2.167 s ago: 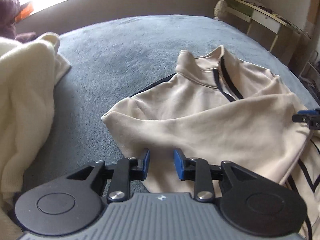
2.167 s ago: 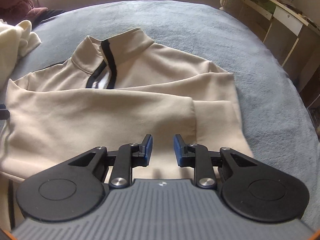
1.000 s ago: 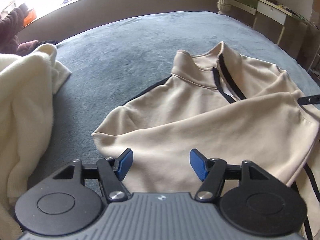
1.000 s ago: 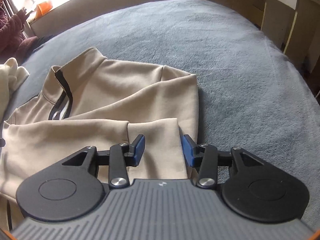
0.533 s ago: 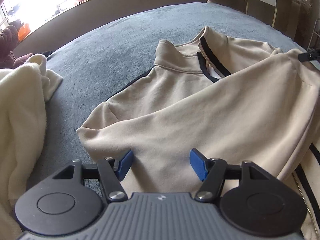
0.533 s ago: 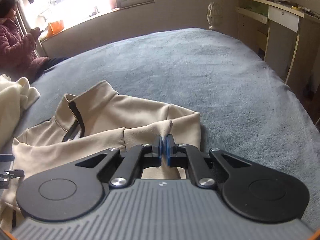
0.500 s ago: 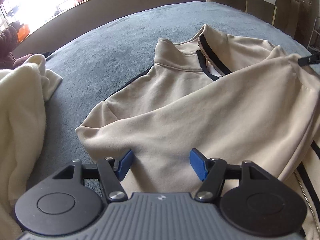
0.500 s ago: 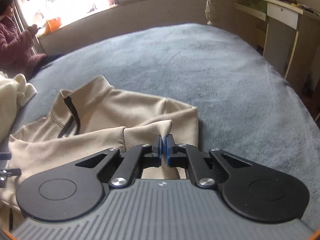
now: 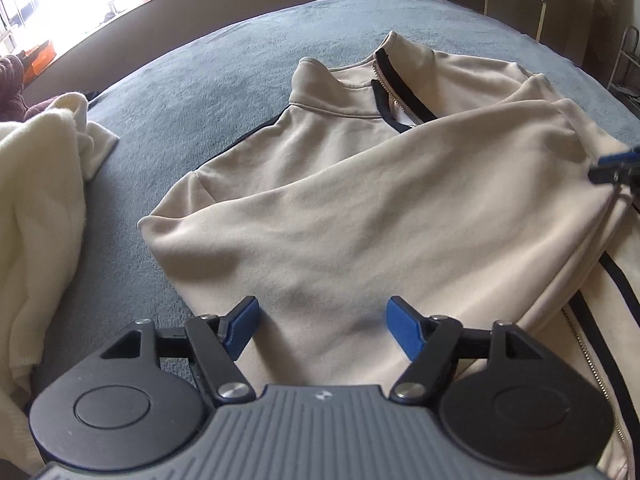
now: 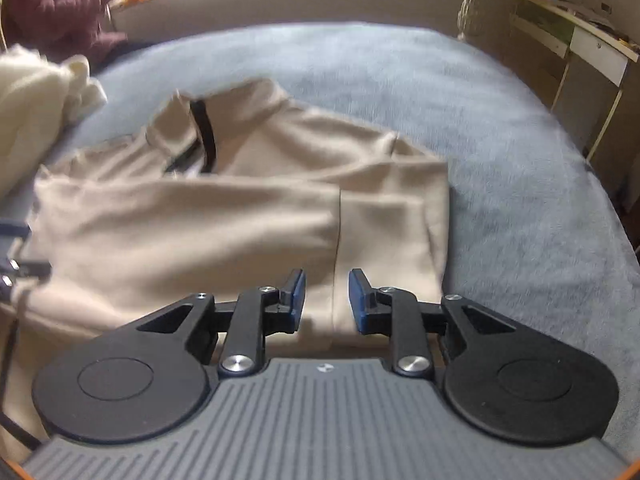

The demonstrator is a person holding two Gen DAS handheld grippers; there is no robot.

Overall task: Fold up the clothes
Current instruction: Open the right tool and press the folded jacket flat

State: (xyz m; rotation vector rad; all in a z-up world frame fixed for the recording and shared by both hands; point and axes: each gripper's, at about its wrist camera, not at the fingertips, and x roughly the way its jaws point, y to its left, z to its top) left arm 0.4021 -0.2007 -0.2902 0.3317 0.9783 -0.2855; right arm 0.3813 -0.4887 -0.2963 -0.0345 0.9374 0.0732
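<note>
A beige zip-neck sweatshirt (image 9: 360, 208) with black trim lies on the grey-blue bed cover (image 9: 224, 64), its sleeves folded across the chest. My left gripper (image 9: 322, 330) stands wide open just above the garment's near left part, nothing between its blue pads. In the right wrist view the same sweatshirt (image 10: 224, 224) shows, with the sleeve cuff (image 10: 384, 232) lying at its right side. My right gripper (image 10: 326, 300) is open, its pads either side of the cuff's seam and off the cloth. That right gripper's tip (image 9: 612, 166) also shows at the left wrist view's right edge.
A cream fleece garment (image 9: 36, 216) is heaped on the bed to the left. A person in a dark red jacket (image 10: 52, 8) sits by the window at far left. A desk with white drawers (image 10: 584, 48) stands beyond the bed's right edge.
My right gripper, shut on the sleeve cuff half a second ago, has opened and let the cuff lie flat. The left gripper stays wide open and has shifted slightly over the garment.
</note>
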